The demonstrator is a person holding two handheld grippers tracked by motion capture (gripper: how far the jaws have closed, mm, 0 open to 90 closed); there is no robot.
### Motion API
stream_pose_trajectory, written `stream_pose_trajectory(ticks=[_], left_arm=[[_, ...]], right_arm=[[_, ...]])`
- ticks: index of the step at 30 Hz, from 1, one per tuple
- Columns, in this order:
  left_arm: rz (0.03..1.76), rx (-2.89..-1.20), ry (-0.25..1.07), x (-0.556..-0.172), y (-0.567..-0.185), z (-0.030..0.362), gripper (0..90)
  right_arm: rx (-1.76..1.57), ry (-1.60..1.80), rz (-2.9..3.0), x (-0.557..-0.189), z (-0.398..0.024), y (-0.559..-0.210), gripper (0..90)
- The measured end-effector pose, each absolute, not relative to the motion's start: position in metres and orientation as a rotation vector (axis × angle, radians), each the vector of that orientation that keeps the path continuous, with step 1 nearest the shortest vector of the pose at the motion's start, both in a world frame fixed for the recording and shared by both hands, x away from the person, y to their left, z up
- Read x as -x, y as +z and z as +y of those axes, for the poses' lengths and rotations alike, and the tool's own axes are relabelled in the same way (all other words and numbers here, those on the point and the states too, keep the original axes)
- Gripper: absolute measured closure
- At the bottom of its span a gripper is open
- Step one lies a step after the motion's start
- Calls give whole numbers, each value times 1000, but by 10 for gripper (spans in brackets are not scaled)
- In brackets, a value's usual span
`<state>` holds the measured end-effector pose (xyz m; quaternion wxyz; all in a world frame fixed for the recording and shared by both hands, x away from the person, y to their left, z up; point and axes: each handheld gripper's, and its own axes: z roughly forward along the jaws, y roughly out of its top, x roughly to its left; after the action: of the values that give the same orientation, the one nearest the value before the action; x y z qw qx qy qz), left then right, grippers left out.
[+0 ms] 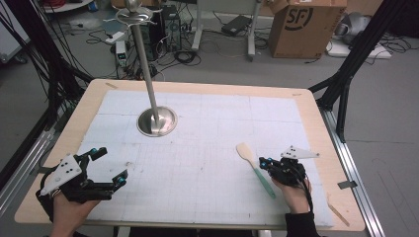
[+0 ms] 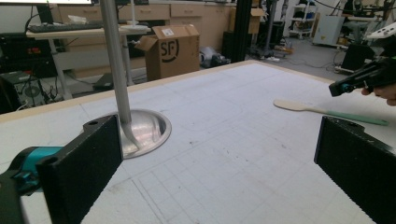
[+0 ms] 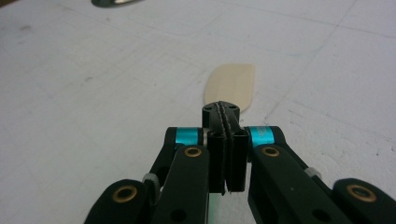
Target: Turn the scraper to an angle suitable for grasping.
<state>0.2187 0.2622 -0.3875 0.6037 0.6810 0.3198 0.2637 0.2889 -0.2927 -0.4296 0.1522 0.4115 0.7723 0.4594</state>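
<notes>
Right gripper point(image 1: 265, 161) jaws pressed together over the spatula point(image 1: 254, 168) lying near-right on the mat; a clamp on its handle cannot be confirmed. Left gripper point(image 1: 109, 167) gapes, idle. Lift slowly, level.

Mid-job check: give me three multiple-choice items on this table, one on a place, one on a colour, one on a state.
1. Where does the spatula lie?
A. on the white mat, by the right tongs
B. at the mat's far left corner
C. off the mat

2. What colour is the spatula's handle?
A. red
B. black
C. green

3. How do the left tongs stand?
A. shut
B. open, nothing between them
C. shut on the spatula

Answers:
1. A, it lies flat under the right tongs' tips.
2. C, a green handle with a cream blade.
3. B, the jaws stand wide apart over bare mat.
</notes>
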Motion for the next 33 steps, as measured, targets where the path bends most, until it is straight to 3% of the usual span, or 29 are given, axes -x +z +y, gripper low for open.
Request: stream_pose_trajectory(ticks=[22,33], left_arm=[[744,-1581,606,-222,-392,259,17],[747,-1580,608,-222,-392,260,17]], right_arm=[[-1239,1107,2311,-331,-273,-440,898],[-1223,1059,2344,-331,-268,-444,898]])
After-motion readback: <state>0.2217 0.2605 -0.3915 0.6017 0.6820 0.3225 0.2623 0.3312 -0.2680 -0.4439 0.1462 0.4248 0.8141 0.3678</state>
